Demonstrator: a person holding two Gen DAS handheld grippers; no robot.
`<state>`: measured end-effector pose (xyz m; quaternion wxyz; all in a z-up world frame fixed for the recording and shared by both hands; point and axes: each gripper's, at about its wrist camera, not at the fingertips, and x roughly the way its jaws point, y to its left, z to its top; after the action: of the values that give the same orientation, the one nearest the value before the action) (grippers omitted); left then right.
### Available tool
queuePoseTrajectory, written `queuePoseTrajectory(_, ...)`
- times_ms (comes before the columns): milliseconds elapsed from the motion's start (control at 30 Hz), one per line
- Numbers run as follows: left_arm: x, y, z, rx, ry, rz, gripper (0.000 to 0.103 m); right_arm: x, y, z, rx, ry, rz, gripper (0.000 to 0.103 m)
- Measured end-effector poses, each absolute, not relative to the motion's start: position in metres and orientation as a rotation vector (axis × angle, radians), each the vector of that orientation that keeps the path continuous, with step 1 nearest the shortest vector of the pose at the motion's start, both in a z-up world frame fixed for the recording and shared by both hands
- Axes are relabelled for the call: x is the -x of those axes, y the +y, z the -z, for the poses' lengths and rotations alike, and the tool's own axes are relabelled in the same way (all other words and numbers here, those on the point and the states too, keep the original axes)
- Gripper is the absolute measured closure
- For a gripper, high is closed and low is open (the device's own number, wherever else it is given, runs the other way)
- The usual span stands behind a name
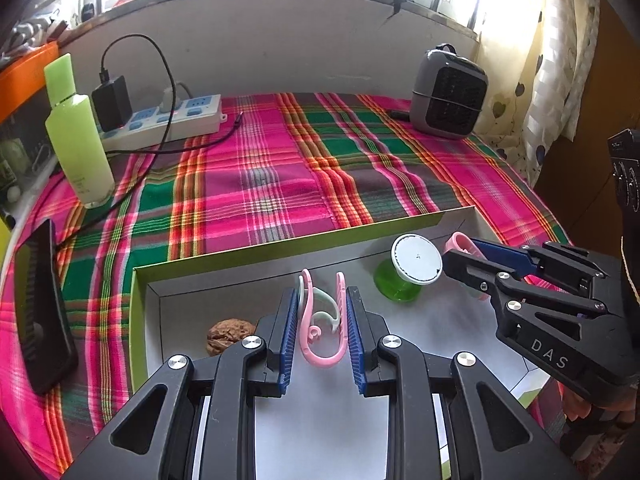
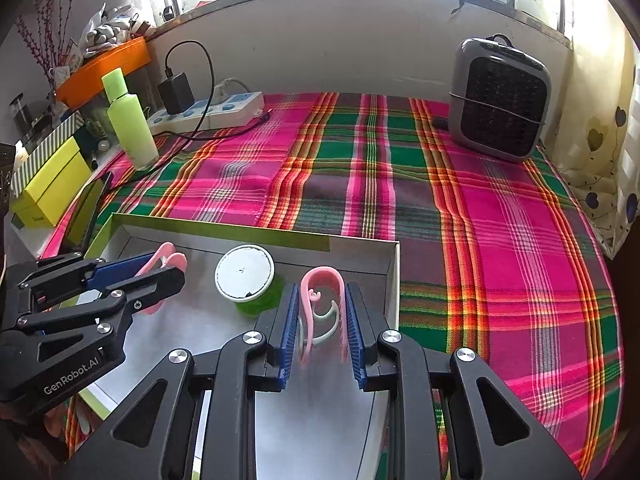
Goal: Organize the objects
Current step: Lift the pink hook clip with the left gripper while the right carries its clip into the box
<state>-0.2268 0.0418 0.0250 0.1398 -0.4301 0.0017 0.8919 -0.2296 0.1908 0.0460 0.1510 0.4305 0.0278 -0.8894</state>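
Note:
A shallow box with a green rim [image 1: 280, 246] [image 2: 224, 230] lies on the plaid cloth. My left gripper [image 1: 322, 300] is shut on a pink and white plastic clip [image 1: 320, 320], held over the box floor. My right gripper [image 2: 322, 296] is shut on a second pink and white clip [image 2: 322, 308] near the box's right wall. Each gripper shows in the other's view, the right one [image 1: 466, 254] and the left one [image 2: 168, 264]. A green cup with a white lid [image 1: 408, 270] [image 2: 250, 280] lies tipped inside the box. A walnut [image 1: 230, 334] lies in the box's left corner.
On the cloth stand a green bottle [image 1: 78, 136], a power strip with a black charger [image 1: 160, 118], a phone [image 1: 40, 312] at the left edge and a grey heater [image 2: 500, 100] at the back right. A wall and window sill close the far side.

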Motion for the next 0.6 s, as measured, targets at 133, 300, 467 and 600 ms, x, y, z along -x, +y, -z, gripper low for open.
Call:
queuePoseTrajectory(133,0.233,0.043,-0.021,1.269,0.0,-2.573,0.081,0.234,0.189,-0.044,-1.239,0.089,2.548,0.079)
queuePoseTrajectory(300,0.236,0.044,-0.018,1.279,0.01,-2.571,0.081,0.235,0.186,-0.043,-1.24,0.103,2.539,0.079)
queuePoseTrajectory(467,0.238,0.045,-0.015,1.318,0.019,-2.57,0.081,0.237,0.181,-0.039,-1.246,0.108,2.53,0.079)
queuePoseTrajectory(600,0.24,0.044,-0.014,1.323,0.007,-2.566,0.081,0.237,0.181,-0.04,-1.246,0.098,2.53,0.079)
